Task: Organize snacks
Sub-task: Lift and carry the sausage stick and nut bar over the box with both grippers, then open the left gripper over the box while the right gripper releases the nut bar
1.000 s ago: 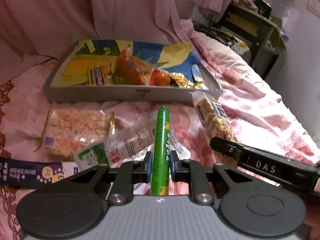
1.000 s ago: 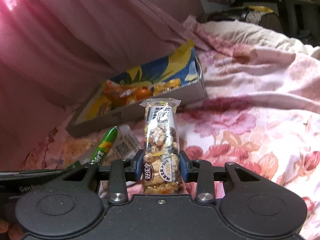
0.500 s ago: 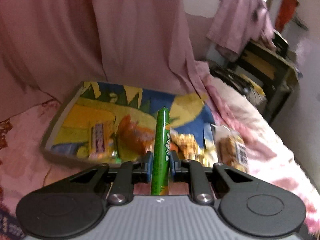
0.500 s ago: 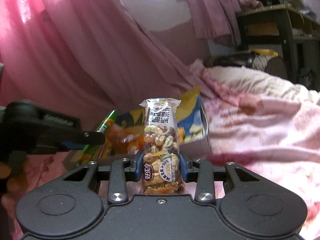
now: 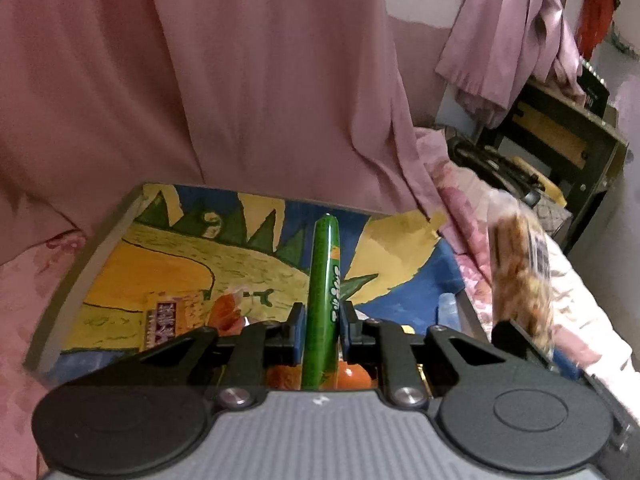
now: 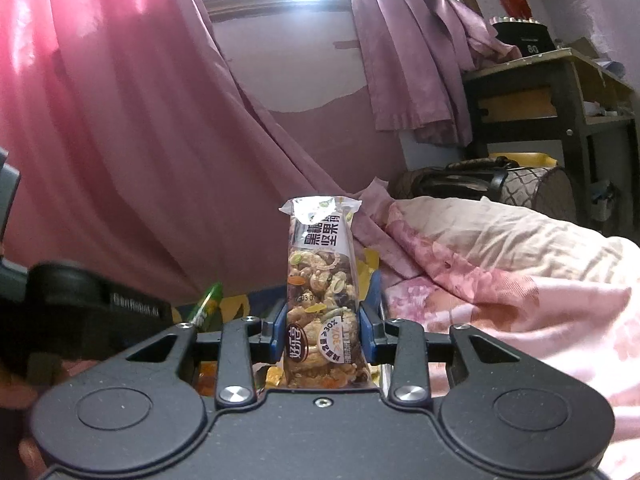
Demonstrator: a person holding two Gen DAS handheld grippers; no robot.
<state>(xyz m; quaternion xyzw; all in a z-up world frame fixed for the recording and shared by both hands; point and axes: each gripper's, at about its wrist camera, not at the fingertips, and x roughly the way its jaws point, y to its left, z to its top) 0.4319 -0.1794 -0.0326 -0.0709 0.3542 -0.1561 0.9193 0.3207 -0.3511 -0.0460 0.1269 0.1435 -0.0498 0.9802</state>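
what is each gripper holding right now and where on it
Left gripper pinches the green stick-shaped snack near its lower half; right gripper clamps the clear nut bar packet around its lower part.

Tray (image 5: pixel 76 276) on bedspread (image 5: pixel 24 280), curtain (image 5: pixel 224 80) behind tray. Snack stick (image 5: pixel 322 296) in left gripper (image 5: pixel 322 320), above tray. Nut bar (image 5: pixel 520 280) right of tray, in right gripper (image 6: pixel 324 332). Snack packets (image 5: pixel 168 326) in tray, under left gripper. Shelf (image 5: pixel 560 148) far right of tray.
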